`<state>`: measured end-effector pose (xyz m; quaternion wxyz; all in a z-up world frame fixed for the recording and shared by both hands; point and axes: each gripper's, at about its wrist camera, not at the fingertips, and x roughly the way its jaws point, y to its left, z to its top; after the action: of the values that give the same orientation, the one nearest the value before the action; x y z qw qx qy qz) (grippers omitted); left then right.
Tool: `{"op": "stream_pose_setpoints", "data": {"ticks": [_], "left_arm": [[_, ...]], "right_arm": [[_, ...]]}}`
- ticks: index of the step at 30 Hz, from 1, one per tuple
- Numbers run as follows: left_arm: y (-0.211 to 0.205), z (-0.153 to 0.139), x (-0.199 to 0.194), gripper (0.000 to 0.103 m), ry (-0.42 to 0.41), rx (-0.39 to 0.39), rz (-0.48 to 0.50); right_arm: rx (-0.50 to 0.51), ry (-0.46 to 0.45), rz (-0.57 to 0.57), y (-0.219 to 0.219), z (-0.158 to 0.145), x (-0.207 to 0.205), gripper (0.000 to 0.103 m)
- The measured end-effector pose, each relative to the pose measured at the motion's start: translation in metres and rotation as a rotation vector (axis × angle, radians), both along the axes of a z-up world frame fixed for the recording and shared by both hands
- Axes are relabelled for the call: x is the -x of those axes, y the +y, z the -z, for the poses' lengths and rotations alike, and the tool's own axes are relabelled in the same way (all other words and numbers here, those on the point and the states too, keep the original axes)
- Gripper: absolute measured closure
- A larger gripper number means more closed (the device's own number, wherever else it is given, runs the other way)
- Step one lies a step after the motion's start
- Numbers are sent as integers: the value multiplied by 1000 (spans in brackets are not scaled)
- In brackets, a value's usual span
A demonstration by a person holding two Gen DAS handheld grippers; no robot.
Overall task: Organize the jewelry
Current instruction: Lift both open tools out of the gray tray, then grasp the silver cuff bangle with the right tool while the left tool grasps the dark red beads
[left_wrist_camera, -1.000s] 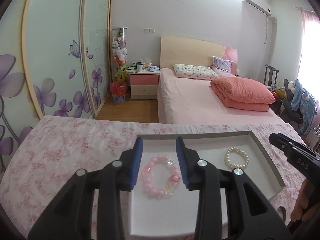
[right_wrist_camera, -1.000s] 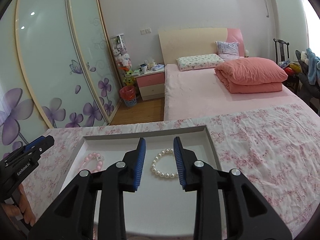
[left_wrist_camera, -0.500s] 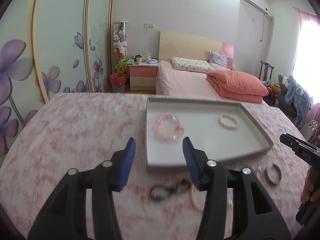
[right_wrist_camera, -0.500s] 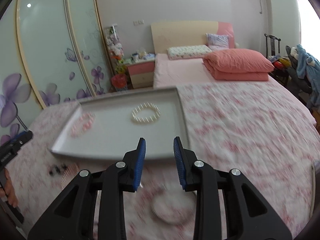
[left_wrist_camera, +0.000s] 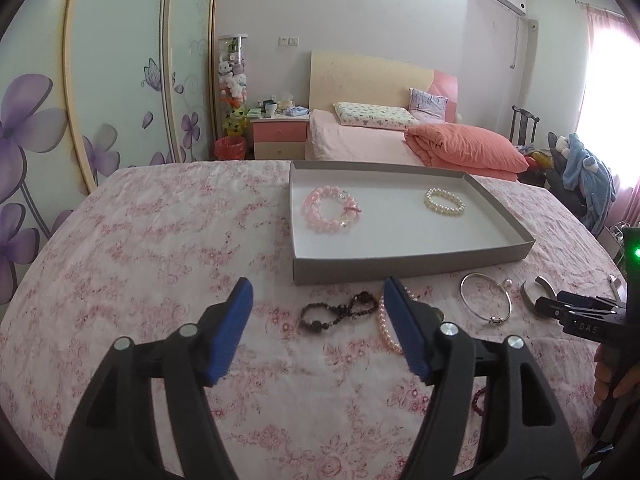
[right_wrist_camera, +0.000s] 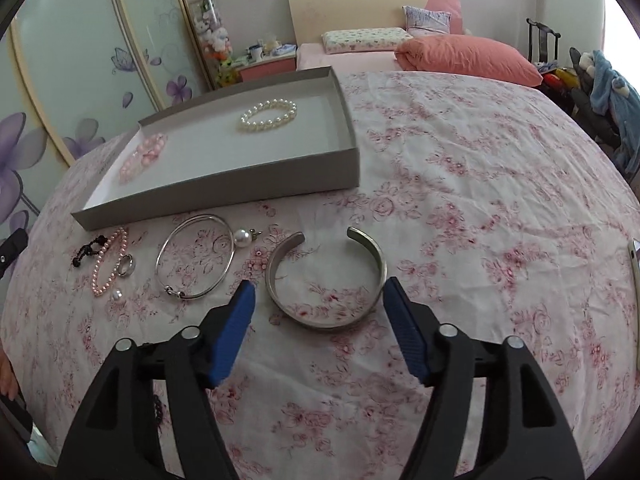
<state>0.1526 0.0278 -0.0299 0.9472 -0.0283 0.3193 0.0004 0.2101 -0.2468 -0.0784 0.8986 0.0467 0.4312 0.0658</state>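
A grey tray [left_wrist_camera: 408, 268] [right_wrist_camera: 224, 192] lies on the floral cloth and holds a pink bead bracelet [left_wrist_camera: 330, 209] [right_wrist_camera: 143, 155] and a white pearl bracelet [left_wrist_camera: 444, 201] [right_wrist_camera: 269, 115]. In front of it lie a dark bead bracelet [left_wrist_camera: 339, 313] [right_wrist_camera: 86, 254], a pink pearl strand [left_wrist_camera: 385, 330] [right_wrist_camera: 107, 268], a thin silver bangle [left_wrist_camera: 485, 298] [right_wrist_camera: 196, 257] and a wide silver cuff [right_wrist_camera: 326, 280]. My left gripper [left_wrist_camera: 318, 330] is open and empty above the dark bracelet. My right gripper [right_wrist_camera: 318, 326] is open and empty, just short of the cuff.
A small ring [right_wrist_camera: 126, 266] and a loose pearl [right_wrist_camera: 117, 295] lie by the pink strand. A dark red bead string [left_wrist_camera: 478, 400] lies near the left gripper. A phone edge [right_wrist_camera: 635, 304] shows at the right. A bed [left_wrist_camera: 400, 144] stands behind the table.
Both grippers have pulled back from over the tray toward the loose jewelry in front of it, and both have opened wider. The bracelets stay in the tray.
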Motion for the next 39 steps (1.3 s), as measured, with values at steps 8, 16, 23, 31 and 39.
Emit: {"op": "stream_pose_setpoints", "data": {"ticks": [8, 16, 23, 31, 39], "left_arm": [[0, 12, -3, 33, 44, -19, 2], [-5, 19, -6, 30, 71, -29, 15], [-29, 14, 10, 30, 74, 8, 120], [-88, 22, 32, 30, 111, 10, 297], [-119, 44, 36, 30, 179, -31, 349]], "right_arm": [[104, 10, 24, 11, 8, -12, 31], [113, 2, 31, 11, 8, -15, 35], [111, 1, 28, 10, 8, -15, 35], [113, 3, 49, 6, 9, -7, 35], [108, 11, 67, -8, 8, 8, 35]]}}
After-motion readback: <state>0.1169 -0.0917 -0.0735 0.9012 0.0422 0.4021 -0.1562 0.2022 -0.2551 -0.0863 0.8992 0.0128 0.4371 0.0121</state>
